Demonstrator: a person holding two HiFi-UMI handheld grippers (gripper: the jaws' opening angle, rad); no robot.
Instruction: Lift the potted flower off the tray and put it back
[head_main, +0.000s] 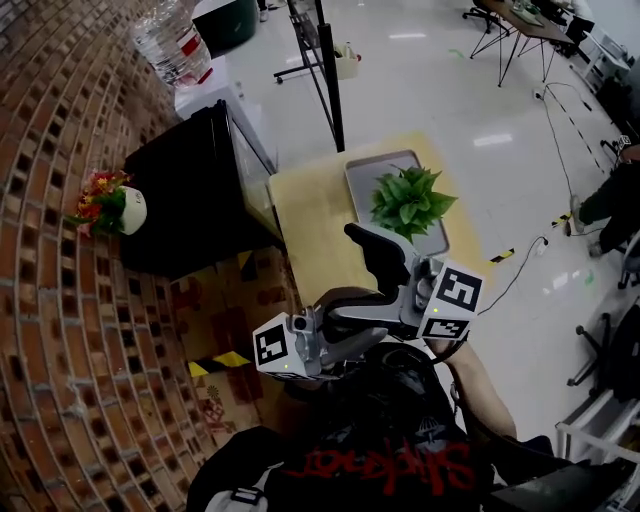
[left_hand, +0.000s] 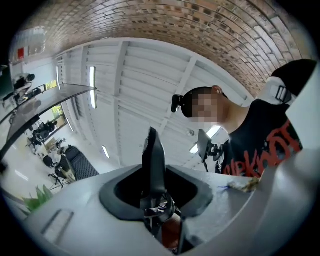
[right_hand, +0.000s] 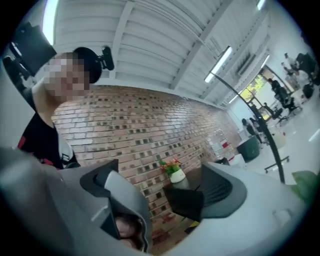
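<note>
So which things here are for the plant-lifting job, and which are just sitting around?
For the job:
- green potted plant
- grey tray it stands on
- wooden table under the tray

Just sitting around:
- red flowers in a white pot
- black cabinet they stand on
- big water bottle

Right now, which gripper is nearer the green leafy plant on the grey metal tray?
Right. The right gripper, jaws closing empty, sits just short of the green leafy plant; the left gripper hangs farther back, by the person's chest.
</note>
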